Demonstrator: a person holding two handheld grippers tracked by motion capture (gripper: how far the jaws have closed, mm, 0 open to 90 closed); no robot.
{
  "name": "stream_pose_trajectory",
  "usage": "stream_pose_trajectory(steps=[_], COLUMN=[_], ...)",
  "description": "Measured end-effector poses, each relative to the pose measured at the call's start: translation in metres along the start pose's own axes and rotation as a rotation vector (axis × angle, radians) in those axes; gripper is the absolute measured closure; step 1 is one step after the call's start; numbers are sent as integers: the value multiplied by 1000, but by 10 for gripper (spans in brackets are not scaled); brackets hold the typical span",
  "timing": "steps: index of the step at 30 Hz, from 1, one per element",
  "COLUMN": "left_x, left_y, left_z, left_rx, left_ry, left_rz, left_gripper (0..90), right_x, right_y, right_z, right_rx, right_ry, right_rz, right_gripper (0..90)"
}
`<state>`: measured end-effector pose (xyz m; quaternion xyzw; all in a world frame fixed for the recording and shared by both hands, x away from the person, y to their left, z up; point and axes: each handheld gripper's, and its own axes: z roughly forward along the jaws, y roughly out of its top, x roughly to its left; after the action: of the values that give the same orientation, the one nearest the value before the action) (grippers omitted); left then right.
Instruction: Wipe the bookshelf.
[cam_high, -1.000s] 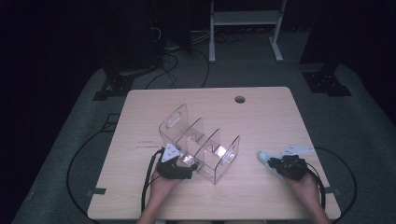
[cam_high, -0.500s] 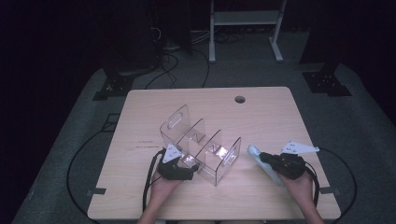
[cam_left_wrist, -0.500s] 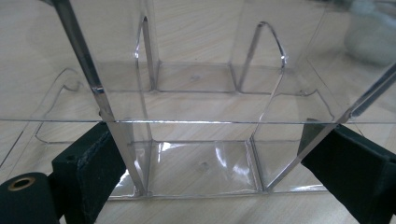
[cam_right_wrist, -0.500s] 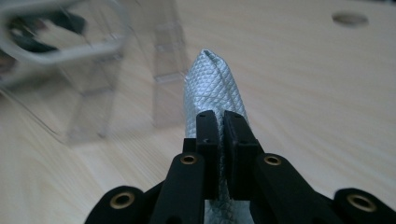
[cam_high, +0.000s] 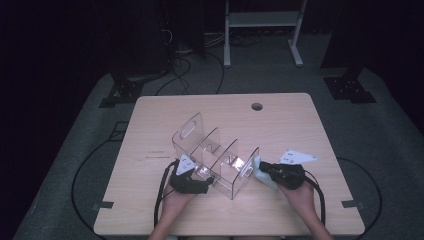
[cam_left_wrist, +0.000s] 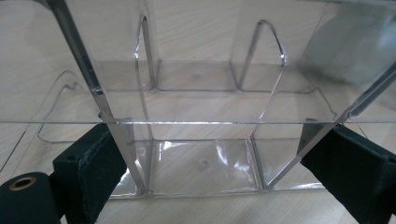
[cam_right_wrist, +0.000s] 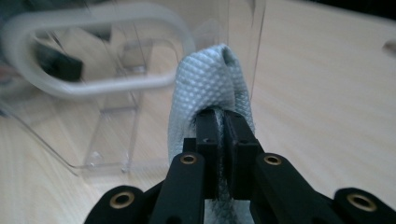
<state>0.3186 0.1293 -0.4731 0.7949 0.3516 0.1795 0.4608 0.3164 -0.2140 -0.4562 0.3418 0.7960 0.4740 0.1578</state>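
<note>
Right gripper (cam_right_wrist: 223, 135): jaws clamped on folded pale cloth (cam_right_wrist: 210, 88), fold rising past tips; carried from table's right edge to just beside clear plastic organizer (cam_high: 215, 155). Left gripper (cam_high: 196, 181): place unchanged, jaws spread wide astride organizer's near corner, pads (cam_left_wrist: 88, 163) outside its walls, contact unclear.

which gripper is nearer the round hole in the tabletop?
Right. The right gripper, shut on the cloth, sits closer below the hole; the left gripper is farther left at the clear organizer.

right gripper (cam_right_wrist: 223, 128) | clamped on pale cloth (cam_right_wrist: 210, 81) | clear organizer (cam_right_wrist: 93, 93) beyond
</note>
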Motion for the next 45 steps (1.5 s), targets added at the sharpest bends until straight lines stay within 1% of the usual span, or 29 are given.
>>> stream_pose_trajectory(steps=[1,2,4,6,8,10,11,14,15,16,18,19,21,23,24,25,29,31,32,33,35,36,37,38,40,41,42,43,45], left_x=[0,0,-1,-1,-2,-2,-2,-3,-2,-2,-2,-2,-3,-3,-3,-3,-3,-4,-4,-4,-4,-4,-4,-4,-4,-3,-3,-4,-4], left_y=[0,0,0,0,0,0,0,0,1,1,0,0,0,0,0,1,0,0,0,0,0,0,0,0,0,0,0,0,0], left_z=[0,0,0,0,0,0,0,0,0,0,0,1,1,1,1,1,0,0,0,0,1,0,1,0,1,1,1,1,1], left_rx=[8,8,5,6,5,3,3,5,10,10,6,5,3,4,4,5,5,5,5,4,2,3,1,4,3,3,3,2,2], left_ry=[-3,-3,-2,-2,-3,-3,-2,-2,-7,-7,-8,-11,-10,-11,-11,-7,-8,-9,-9,-9,-9,-8,-5,-5,-6,-9,-9,-8,-8], left_rz=[-2,-2,-3,-2,1,-1,0,3,6,6,7,7,7,8,8,10,8,10,10,10,10,10,10,10,13,13,13,12,12], left_gripper=[78,78,78,78,78,78,78,78,78,78,78,78,78,78,78,78,78,78,78,78,78,78,78,78,78,77,77,78,77], right_x=[-2,-2,-2,-4,-4,-4,-3,-4,-5,-5,-5,-3,-3,-4,-4,-8,-8,-3,-3,-2,-4,-4,-10,-11,-12,-10,-10,-9,-7], right_y=[-4,-4,2,9,13,11,2,-3,1,1,13,22,22,12,12,4,7,16,16,17,9,9,0,-1,0,7,7,16,21], right_z=[6,6,-2,-11,-13,-11,-2,3,-1,-1,-13,-20,-19,-7,-7,-1,-7,-17,-17,-17,-6,-6,3,4,2,-4,-4,-12,-16], right_rx=[0,0,-49,-102,-124,-113,-73,-52,-70,-70,-128,-149,-148,-101,-101,-76,-93,-136,-136,-131,-85,-85,-45,-42,-44,-73,-73,-117,-130], right_ry=[12,12,-5,0,-5,-7,-14,-8,-14,-14,-10,-15,-18,-14,-14,-1,7,13,13,13,13,13,26,28,28,20,20,27,27], right_rz=[34,34,37,52,49,45,36,50,50,50,49,31,25,28,28,56,63,44,44,39,41,41,78,83,88,76,76,71,67], right_gripper=[852,852,853,854,854,854,854,853,853,853,853,853,853,852,852,852,851,851,851,851,848,848,848,849,849,849,849,849,849])
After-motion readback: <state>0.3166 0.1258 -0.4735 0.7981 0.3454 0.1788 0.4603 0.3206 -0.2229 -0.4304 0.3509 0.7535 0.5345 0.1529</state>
